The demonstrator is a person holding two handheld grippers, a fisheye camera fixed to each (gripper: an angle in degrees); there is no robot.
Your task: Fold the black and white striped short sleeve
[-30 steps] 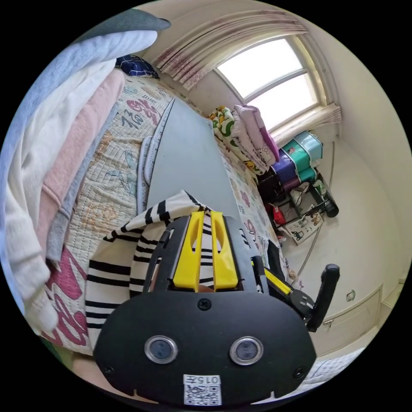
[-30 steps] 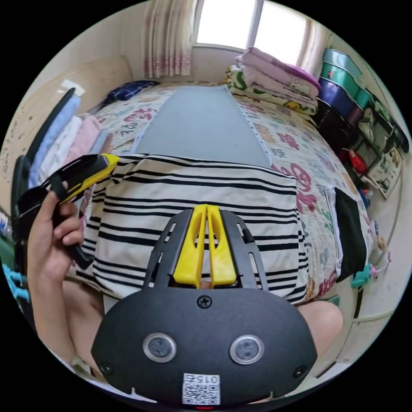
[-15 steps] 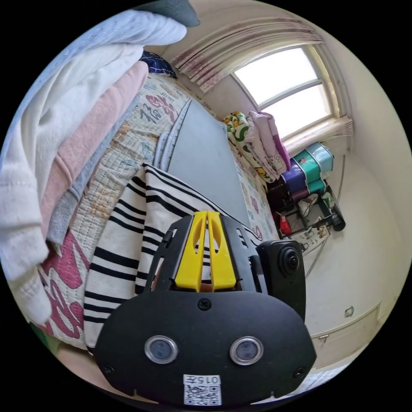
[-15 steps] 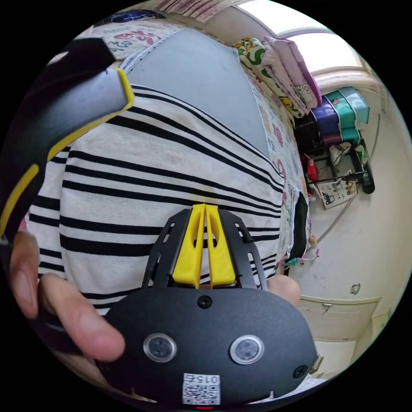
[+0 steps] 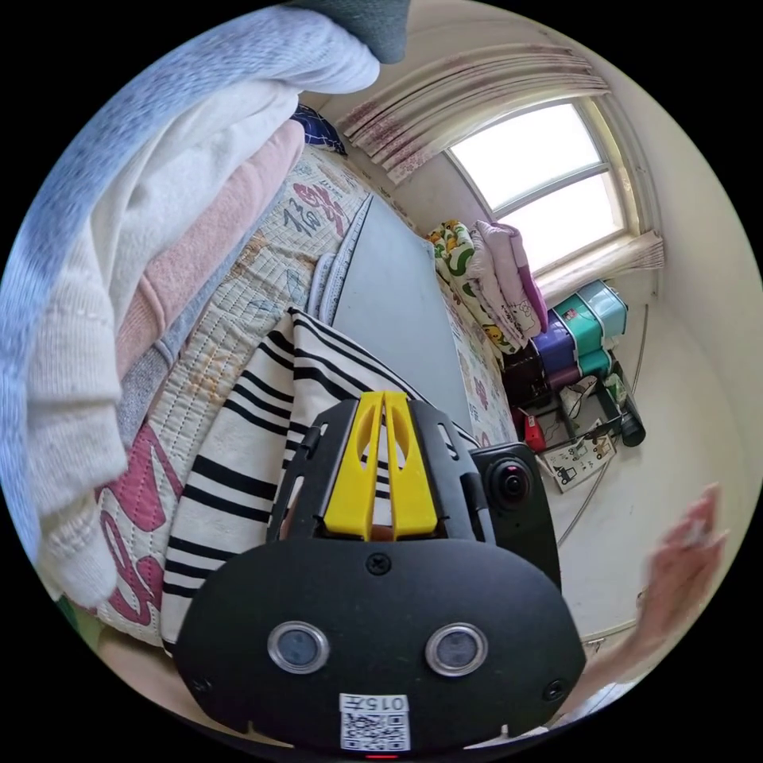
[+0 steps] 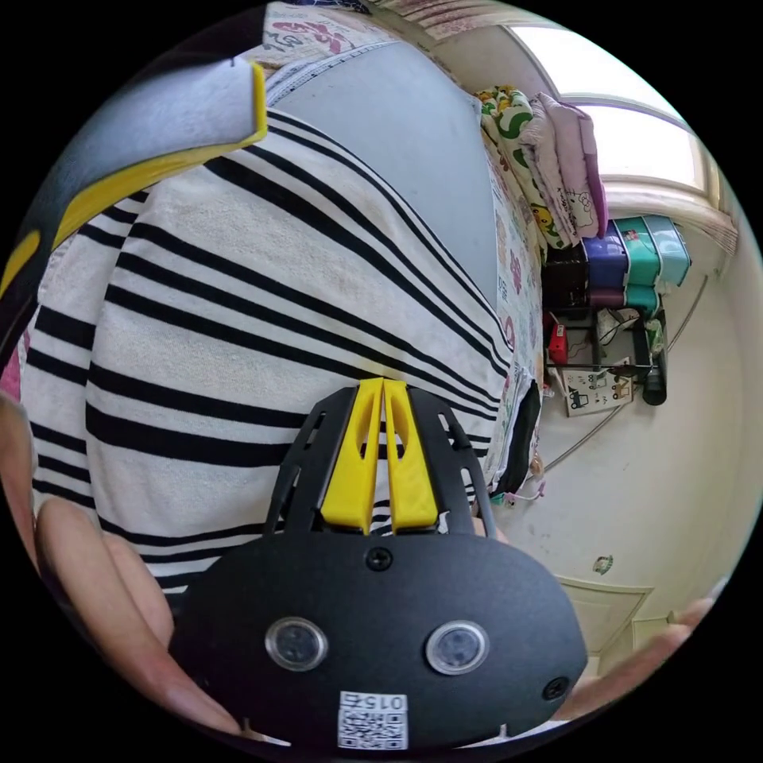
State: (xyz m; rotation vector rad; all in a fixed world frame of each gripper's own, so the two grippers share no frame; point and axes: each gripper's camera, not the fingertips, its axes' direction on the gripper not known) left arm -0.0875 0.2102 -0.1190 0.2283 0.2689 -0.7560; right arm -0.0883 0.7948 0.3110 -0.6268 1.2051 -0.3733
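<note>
Striped shirt (image 6: pixel 262 318) on mat (image 6: pixel 413 151), on bed (image 5: pixel 230 318)

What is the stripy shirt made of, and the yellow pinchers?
The black and white striped shirt looks like soft knit cotton: matte, slightly fuzzy, creasing easily. The right gripper's yellow jaws look like hard, smooth plastic with a dull sheen and crisp moulded edges.

The black and white striped short sleeve (image 6: pixel 262 318) lies folded flat; cream cloth, dark horizontal stripes.
</note>
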